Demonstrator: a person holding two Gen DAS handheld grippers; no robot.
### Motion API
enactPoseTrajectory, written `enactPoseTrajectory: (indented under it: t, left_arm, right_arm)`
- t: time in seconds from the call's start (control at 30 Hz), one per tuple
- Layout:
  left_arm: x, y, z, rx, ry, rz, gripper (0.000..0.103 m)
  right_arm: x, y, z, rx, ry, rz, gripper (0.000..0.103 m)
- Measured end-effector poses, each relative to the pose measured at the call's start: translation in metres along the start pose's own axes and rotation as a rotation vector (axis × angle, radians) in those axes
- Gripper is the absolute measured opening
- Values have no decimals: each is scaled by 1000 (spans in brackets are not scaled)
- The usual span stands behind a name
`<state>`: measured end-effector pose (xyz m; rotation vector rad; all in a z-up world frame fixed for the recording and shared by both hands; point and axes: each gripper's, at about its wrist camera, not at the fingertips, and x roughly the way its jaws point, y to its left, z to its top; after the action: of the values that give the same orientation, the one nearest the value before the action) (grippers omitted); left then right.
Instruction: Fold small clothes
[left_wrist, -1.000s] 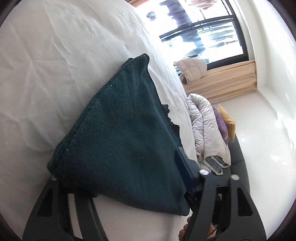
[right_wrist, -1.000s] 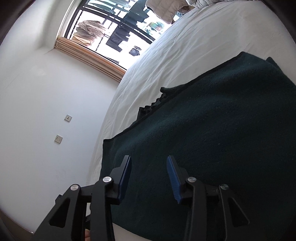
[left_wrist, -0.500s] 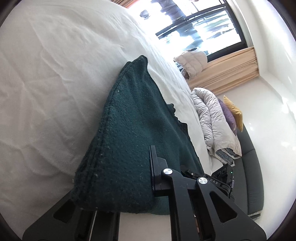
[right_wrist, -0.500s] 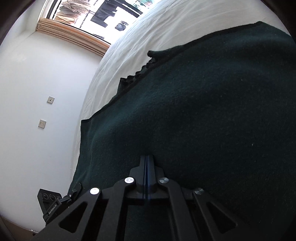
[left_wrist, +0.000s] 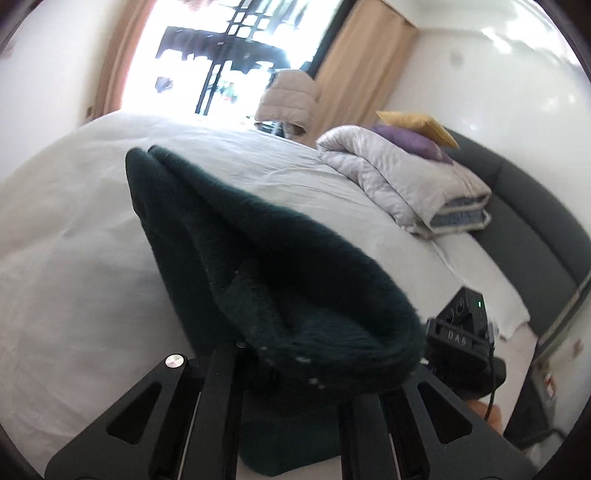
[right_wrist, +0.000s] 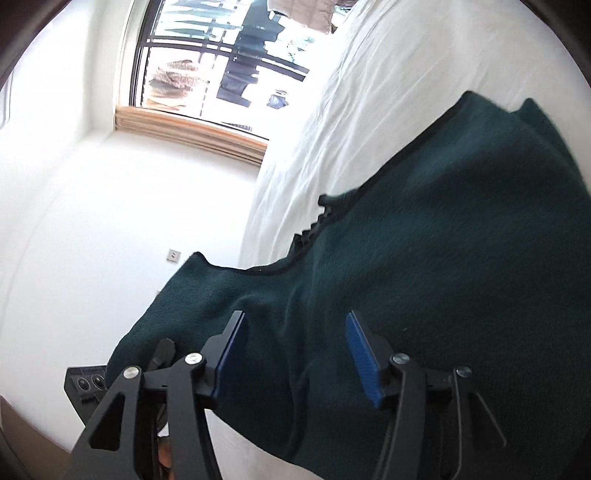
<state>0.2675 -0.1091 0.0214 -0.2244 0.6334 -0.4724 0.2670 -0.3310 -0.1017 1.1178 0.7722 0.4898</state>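
Note:
A dark green fleece garment (left_wrist: 258, 266) lies on the white bed (left_wrist: 74, 258). In the left wrist view its near edge is lifted into a thick fold that drapes over my left gripper (left_wrist: 295, 373), which is shut on that fold; the fingertips are hidden by the cloth. In the right wrist view the same garment (right_wrist: 461, 258) spreads over the bed (right_wrist: 388, 92), with one corner raised at the left. My right gripper (right_wrist: 295, 354) is open, its blue pads (right_wrist: 360, 354) hovering just over the cloth and holding nothing.
A folded grey duvet (left_wrist: 406, 184) with purple and yellow cushions (left_wrist: 417, 133) lies at the head of the bed by a dark headboard (left_wrist: 535, 229). A window (right_wrist: 221, 55) and white wall (right_wrist: 92, 221) lie beyond. The right gripper's body (left_wrist: 461, 343) shows beside the fold.
My right gripper was shut on the cloth half a second ago and has opened. My left gripper has closed on the garment's edge and lifted it, swinging toward the headboard.

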Motion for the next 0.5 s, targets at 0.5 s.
enactPoseTrajectory:
  t: [0.5]
  left_arm:
    - [70, -111, -103, 509, 149, 100, 7]
  right_arm:
    - [-1, -20, 37, 67, 107, 41, 67]
